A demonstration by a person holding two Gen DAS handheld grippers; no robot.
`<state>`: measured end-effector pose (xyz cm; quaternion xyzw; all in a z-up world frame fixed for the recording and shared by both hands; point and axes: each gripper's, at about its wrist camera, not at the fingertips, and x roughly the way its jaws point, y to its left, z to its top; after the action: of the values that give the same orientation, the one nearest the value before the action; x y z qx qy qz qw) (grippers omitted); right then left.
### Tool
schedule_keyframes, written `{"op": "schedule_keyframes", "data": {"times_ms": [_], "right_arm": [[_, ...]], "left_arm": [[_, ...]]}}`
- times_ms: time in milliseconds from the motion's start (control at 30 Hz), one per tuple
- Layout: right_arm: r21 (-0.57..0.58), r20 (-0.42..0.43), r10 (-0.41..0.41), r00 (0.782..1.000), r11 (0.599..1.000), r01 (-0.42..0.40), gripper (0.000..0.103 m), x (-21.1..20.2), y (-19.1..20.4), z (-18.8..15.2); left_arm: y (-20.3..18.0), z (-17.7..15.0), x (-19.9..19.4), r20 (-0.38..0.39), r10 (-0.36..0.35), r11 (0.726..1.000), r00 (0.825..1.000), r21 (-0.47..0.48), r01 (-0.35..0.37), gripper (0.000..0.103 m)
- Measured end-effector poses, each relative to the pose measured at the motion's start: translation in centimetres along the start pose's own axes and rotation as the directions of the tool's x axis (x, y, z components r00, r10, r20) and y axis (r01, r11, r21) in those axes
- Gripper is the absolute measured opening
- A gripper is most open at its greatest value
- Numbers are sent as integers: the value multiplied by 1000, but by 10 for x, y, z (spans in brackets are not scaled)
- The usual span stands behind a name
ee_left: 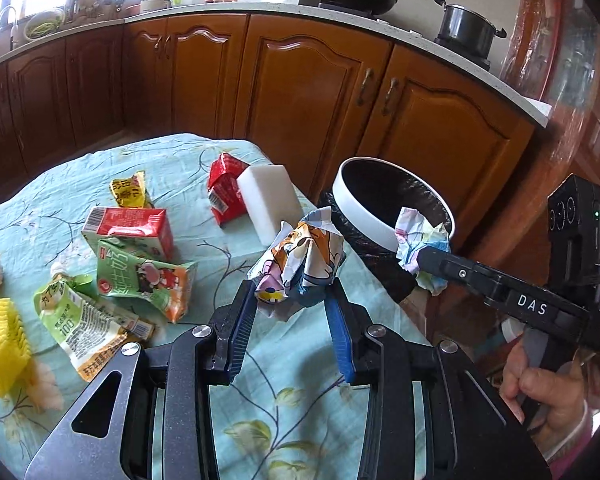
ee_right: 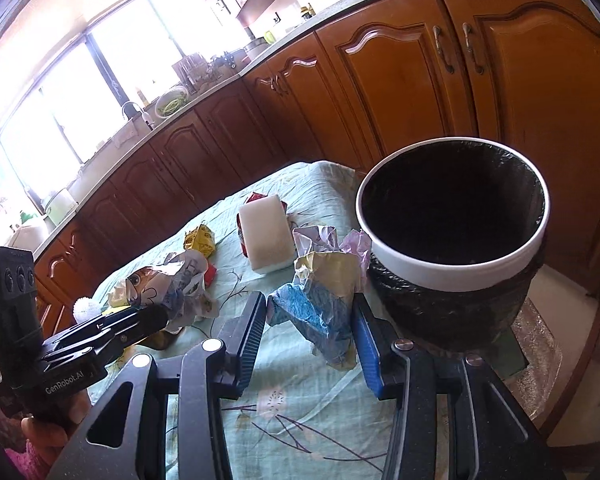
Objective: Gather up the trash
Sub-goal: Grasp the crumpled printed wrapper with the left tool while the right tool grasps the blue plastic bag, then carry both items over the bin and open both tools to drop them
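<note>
My left gripper (ee_left: 294, 292) is shut on a crumpled cartoon-print paper (ee_left: 300, 258) above the table's right edge. My right gripper (ee_right: 310, 306) is shut on a crumpled blue, yellow and pink paper (ee_right: 324, 284), held close beside the white-rimmed trash bin (ee_right: 456, 268) with a black liner. In the left wrist view the right gripper (ee_left: 422, 258) holds its paper (ee_left: 420, 236) at the bin's rim (ee_left: 364, 216). In the right wrist view the left gripper (ee_right: 160, 316) shows at the left with its paper (ee_right: 172, 284).
The floral-cloth table (ee_left: 172, 152) holds a white foam block (ee_left: 270, 200), red cartons (ee_left: 224, 188) (ee_left: 132, 224), a green milk carton (ee_left: 148, 280), a green pouch (ee_left: 80, 320), a yellow wrapper (ee_left: 130, 190) and yellow foam netting (ee_left: 0, 344). Wooden cabinets (ee_left: 300, 80) stand behind.
</note>
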<state>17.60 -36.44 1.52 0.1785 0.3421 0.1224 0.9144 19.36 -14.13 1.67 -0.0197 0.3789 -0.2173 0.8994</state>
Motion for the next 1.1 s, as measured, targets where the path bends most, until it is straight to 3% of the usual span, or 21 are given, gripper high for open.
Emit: {"op": "schedule_keyframes", "data": {"times_ms": [600,900,1100], "right_arm": [[44,54,-103,993,994,100,44,-18,-63,36],[45,33,-164,986,986,163,45,-11,-92,63],[74,8,-160,987,984,159,47,-3,-112,77]], "left_arm": [[-60,46,52,-35,-62,994,997,84,64,34],[-89,77,93,-77,-79,989,994,118,87,34],[-104,94,122,-116,-73,986,991,142,89,35]]}}
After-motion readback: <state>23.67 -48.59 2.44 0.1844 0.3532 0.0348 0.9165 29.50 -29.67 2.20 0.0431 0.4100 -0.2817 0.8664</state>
